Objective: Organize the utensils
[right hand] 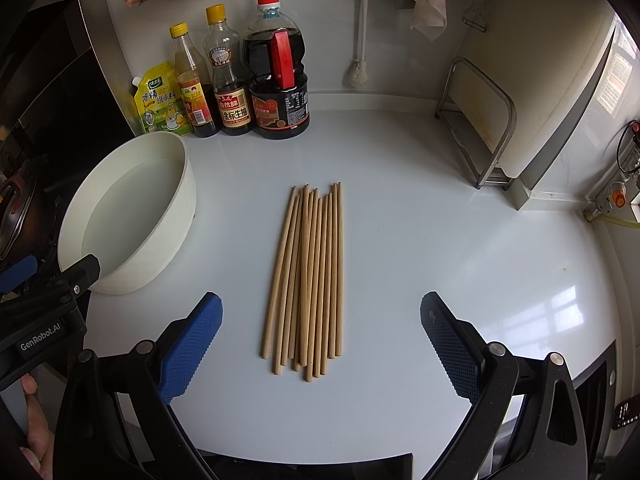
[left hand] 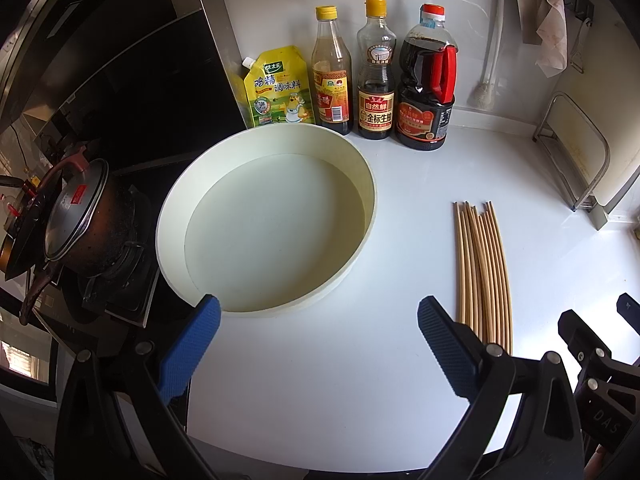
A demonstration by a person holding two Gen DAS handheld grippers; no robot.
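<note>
Chopsticks [right hand: 308, 276] lie bundled flat on the white surface [right hand: 440, 240], right of the empty basin [right hand: 176, 200]. Right gripper [right hand: 320, 344] hangs over their near ends, fingers wide open, nothing held, probably lining up a pick. Left gripper [left hand: 318, 344] open too, facing the basin.

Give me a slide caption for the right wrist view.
Open right gripper poised over a bundle of wooden chopsticks on a white counter, beside an empty white basin.

Ten wooden chopsticks [right hand: 310, 276]. Three sauce bottles [right hand: 232, 76]. One yellow seasoning pouch [right hand: 160, 102]. One round white basin [right hand: 132, 216]. One lidded pot [left hand: 80, 220].
</note>
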